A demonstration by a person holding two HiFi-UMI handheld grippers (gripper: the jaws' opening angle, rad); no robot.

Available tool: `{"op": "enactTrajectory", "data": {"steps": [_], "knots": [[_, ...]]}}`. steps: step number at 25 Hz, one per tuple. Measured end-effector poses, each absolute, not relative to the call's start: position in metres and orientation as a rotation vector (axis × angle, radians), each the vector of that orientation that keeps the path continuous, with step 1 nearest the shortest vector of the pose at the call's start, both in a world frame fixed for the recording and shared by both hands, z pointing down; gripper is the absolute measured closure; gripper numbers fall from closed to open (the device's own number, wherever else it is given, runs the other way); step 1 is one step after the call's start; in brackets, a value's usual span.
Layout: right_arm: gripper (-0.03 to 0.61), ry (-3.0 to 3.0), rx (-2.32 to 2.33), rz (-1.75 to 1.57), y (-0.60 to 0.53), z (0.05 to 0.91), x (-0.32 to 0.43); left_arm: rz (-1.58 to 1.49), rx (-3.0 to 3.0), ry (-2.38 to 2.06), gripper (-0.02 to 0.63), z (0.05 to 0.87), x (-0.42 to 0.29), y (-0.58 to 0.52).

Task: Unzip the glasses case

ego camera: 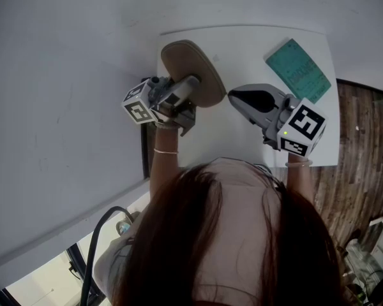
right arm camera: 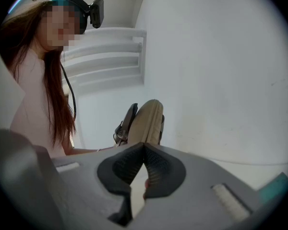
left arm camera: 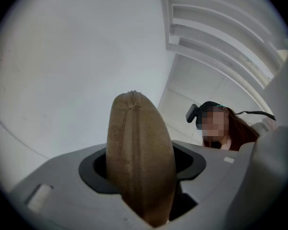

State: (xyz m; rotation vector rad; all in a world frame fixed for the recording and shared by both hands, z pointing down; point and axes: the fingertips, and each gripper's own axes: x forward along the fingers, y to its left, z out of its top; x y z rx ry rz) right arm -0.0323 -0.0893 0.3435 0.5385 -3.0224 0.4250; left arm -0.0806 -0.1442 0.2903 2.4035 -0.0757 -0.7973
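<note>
The jaws of the left gripper [ego camera: 190,85] are pressing on the two broad sides of the tan glasses case [ego camera: 195,67], opened only as wide as the case is thick. In the left gripper view the case is standing up between them, its narrow seamed edge facing the camera. The jaws of the right gripper [ego camera: 232,97] are meeting at their tips. Something small and pale is showing lower between their pads, and I cannot tell what it is. These tips are touching the right end of the case, or are just beside it. The case is being held over the left edge of the white counter [ego camera: 242,50], near its far left corner. A teal booklet [ego camera: 299,71] is lying near the far right corner, well apart from the case.
</note>
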Motion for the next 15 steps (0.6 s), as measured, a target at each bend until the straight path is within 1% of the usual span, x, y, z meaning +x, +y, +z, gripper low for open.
{"op": "enactTrajectory", "data": {"steps": [3, 15], "knots": [[0.575, -3.019, 0.532, 0.429, -0.089, 0.345, -0.035, -0.849, 2.365, -0.082, 0.316, 0.289, -0.086, -0.148], [0.575, -3.018, 0.538, 0.467, -0.09, 0.348, -0.035, -0.89, 2.306, -0.152, 0.316, 0.296, -0.092, -0.158]]}}
